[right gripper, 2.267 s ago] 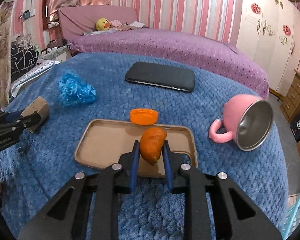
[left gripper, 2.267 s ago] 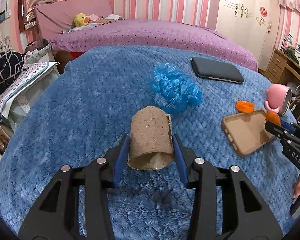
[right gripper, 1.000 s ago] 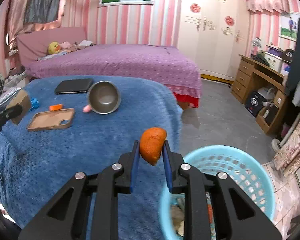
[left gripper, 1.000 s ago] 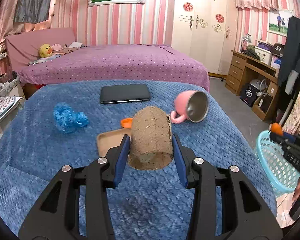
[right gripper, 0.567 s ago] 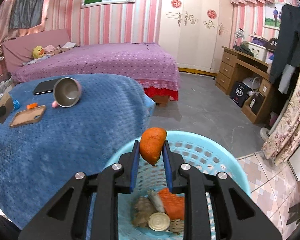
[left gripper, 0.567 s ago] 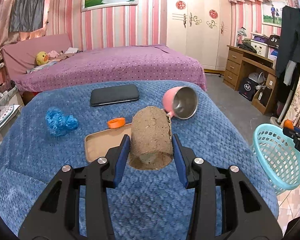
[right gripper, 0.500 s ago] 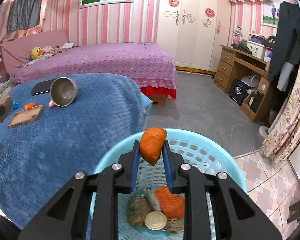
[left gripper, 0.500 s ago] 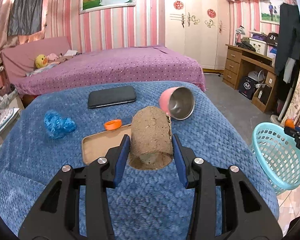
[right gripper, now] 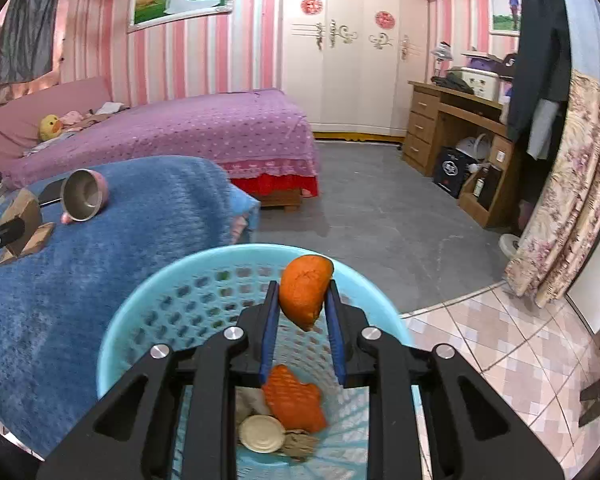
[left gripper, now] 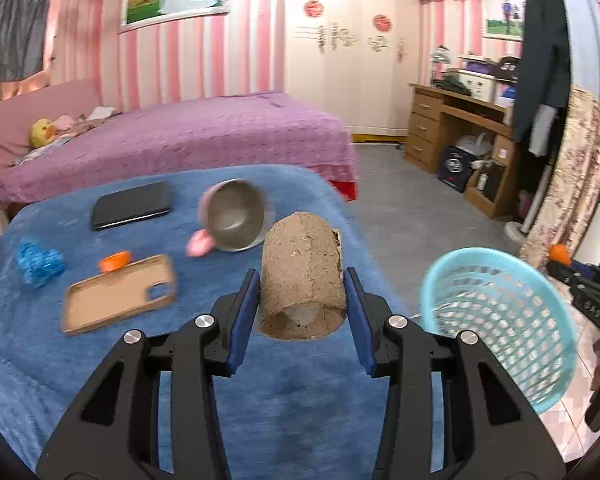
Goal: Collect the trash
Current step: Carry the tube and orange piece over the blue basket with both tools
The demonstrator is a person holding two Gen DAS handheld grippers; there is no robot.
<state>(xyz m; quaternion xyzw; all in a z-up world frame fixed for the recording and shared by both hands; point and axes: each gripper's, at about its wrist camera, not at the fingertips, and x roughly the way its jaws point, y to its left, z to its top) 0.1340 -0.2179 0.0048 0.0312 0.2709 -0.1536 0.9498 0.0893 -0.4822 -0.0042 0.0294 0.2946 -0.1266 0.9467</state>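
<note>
My left gripper is shut on a brown cardboard tube and holds it above the blue blanket, left of the light blue trash basket. My right gripper is shut on an orange peel and holds it over the open basket. The basket holds an orange wrapper, a round lid and some scraps. A crumpled blue bag and an orange cap lie on the blanket at the left.
A tan phone case, a tipped pink mug and a black wallet lie on the blue blanket. A purple bed stands behind, a wooden desk at the right. The basket stands on the floor beside the blanket's edge.
Both grippers have moved right, toward the basket. The right gripper with the peel has come further over the basket's opening. Neither grip has changed.
</note>
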